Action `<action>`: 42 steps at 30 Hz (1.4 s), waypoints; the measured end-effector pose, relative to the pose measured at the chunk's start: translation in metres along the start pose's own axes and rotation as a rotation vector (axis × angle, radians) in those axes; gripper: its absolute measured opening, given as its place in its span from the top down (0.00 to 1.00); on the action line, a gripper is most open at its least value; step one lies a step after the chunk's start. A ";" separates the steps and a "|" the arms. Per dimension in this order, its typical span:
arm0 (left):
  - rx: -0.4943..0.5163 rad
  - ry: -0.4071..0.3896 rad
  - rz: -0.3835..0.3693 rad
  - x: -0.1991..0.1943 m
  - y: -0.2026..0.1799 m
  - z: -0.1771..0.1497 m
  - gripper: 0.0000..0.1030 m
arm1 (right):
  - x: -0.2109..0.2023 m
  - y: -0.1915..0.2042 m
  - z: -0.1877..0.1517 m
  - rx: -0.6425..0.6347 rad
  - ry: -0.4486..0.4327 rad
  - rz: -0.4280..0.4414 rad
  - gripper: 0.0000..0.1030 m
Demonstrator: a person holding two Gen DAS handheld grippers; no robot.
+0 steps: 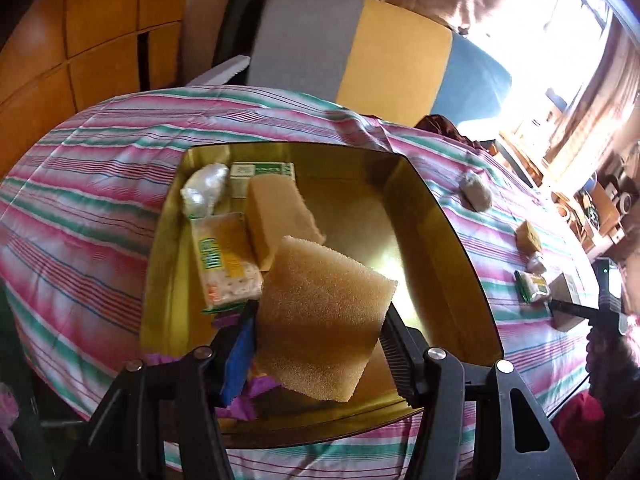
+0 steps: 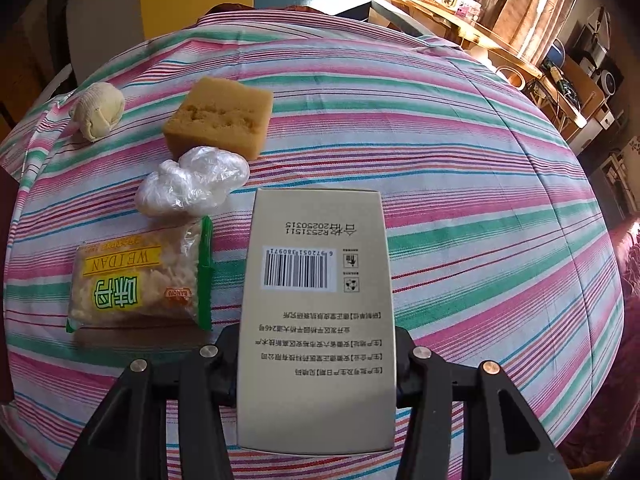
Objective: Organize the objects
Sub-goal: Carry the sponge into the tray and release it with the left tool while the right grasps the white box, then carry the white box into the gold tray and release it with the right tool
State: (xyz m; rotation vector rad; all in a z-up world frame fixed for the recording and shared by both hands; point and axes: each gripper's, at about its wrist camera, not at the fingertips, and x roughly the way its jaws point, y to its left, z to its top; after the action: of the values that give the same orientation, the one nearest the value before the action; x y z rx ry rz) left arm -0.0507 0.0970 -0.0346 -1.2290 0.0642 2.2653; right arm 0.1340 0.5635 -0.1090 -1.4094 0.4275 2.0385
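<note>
My left gripper [image 1: 320, 320] is shut on a tan flat sponge [image 1: 320, 316] and holds it over the gold tray [image 1: 432, 240]. In the tray lie a yellow foam block [image 1: 276, 216], a snack packet [image 1: 224, 260], a crumpled plastic wad [image 1: 202, 194], a green-and-white box [image 1: 260, 174] and a purple wrapper [image 1: 244, 396]. My right gripper [image 2: 318, 336] is shut on a beige carton with a barcode [image 2: 316, 304], just above the striped cloth [image 2: 460, 200]. Left of it lie a Weidan snack packet [image 2: 140, 280], a clear plastic wad [image 2: 192, 184], a brown sponge block [image 2: 220, 116] and a cream cloth ball [image 2: 98, 114].
In the left wrist view, a grey stone-like lump [image 1: 474, 192] lies on the striped cloth [image 1: 100, 168] right of the tray, and the right gripper with its carton [image 1: 568, 304] shows at the far right. A grey, yellow and blue panel [image 1: 360, 48] stands behind the table. Cluttered shelves [image 2: 560, 64] are at the right.
</note>
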 end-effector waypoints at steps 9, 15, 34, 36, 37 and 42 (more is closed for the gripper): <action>0.060 0.097 0.044 0.054 -0.018 0.006 0.42 | -0.004 0.004 -0.003 -0.021 -0.007 -0.011 0.51; 0.066 0.114 0.106 0.067 -0.010 0.002 0.42 | -0.004 0.005 -0.002 -0.030 -0.009 -0.014 0.51; 0.131 0.007 0.218 0.046 -0.020 -0.004 0.22 | -0.003 0.005 -0.002 -0.023 -0.012 -0.013 0.51; 0.133 -0.005 0.219 0.041 -0.020 -0.005 0.22 | -0.003 0.005 -0.002 -0.024 -0.012 -0.014 0.51; 0.134 -0.011 0.219 0.038 -0.021 -0.005 0.22 | -0.003 0.005 -0.002 -0.024 -0.012 -0.013 0.51; 0.134 -0.051 0.237 0.022 -0.023 -0.005 0.22 | -0.004 0.004 -0.002 -0.024 -0.014 -0.014 0.51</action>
State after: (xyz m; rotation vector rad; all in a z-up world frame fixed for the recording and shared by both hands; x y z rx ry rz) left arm -0.0452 0.1248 -0.0501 -1.1434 0.3540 2.4479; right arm 0.1337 0.5581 -0.1065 -1.4076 0.3876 2.0470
